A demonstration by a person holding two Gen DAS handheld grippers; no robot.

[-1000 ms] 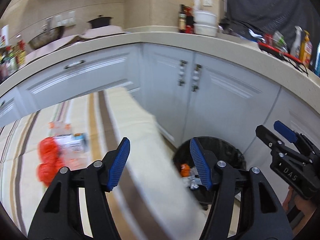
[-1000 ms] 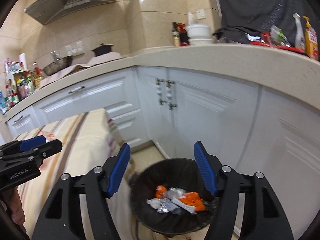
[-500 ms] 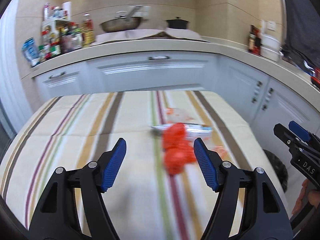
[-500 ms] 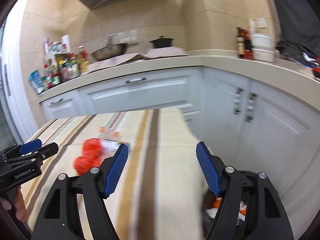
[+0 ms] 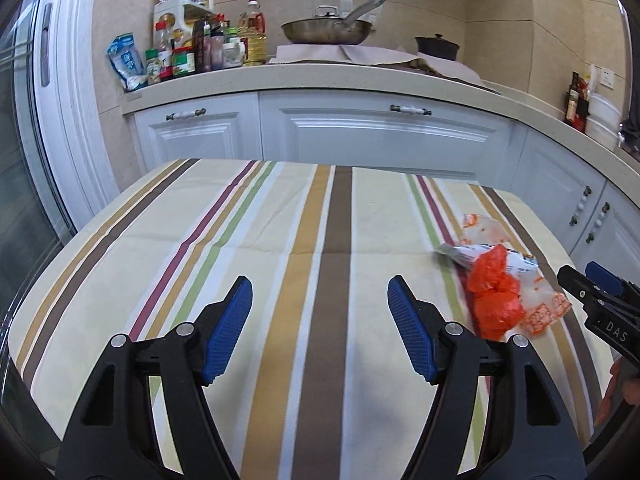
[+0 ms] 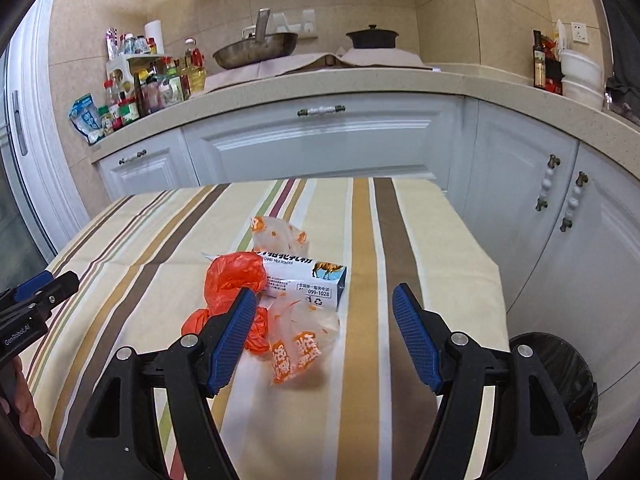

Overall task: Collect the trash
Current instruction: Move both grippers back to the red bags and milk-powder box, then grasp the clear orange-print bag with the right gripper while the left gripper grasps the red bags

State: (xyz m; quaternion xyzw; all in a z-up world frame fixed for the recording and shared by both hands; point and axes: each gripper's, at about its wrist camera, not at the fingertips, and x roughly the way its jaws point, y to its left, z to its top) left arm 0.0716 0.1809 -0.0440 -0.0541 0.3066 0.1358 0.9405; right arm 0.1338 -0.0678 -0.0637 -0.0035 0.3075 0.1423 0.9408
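A small heap of trash lies on the striped tablecloth (image 6: 380, 240): a crumpled orange plastic bag (image 6: 232, 276), a white and blue milk powder box (image 6: 308, 276), and two clear wrappers with orange print (image 6: 300, 336) (image 6: 280, 234). My right gripper (image 6: 325, 292) hovers open just short of the heap, its left finger in front of the orange bag. My left gripper (image 5: 319, 284) is open over bare cloth, with the orange bag (image 5: 494, 296) and the box (image 5: 472, 254) off to its right. Each view catches the other gripper's tip at its edge (image 5: 592, 280) (image 6: 44, 284).
A black bin (image 6: 560, 368) lined with a bag stands on the floor at the table's right, against white cabinets (image 6: 320, 140). The L-shaped counter behind holds bottles and jars (image 5: 188, 52), a wok (image 5: 328, 32) and a dark pot (image 6: 372, 38).
Both grippers have swung left from over the bin to over the table. The trash heap now lies in front of the right gripper and to the right of the left one.
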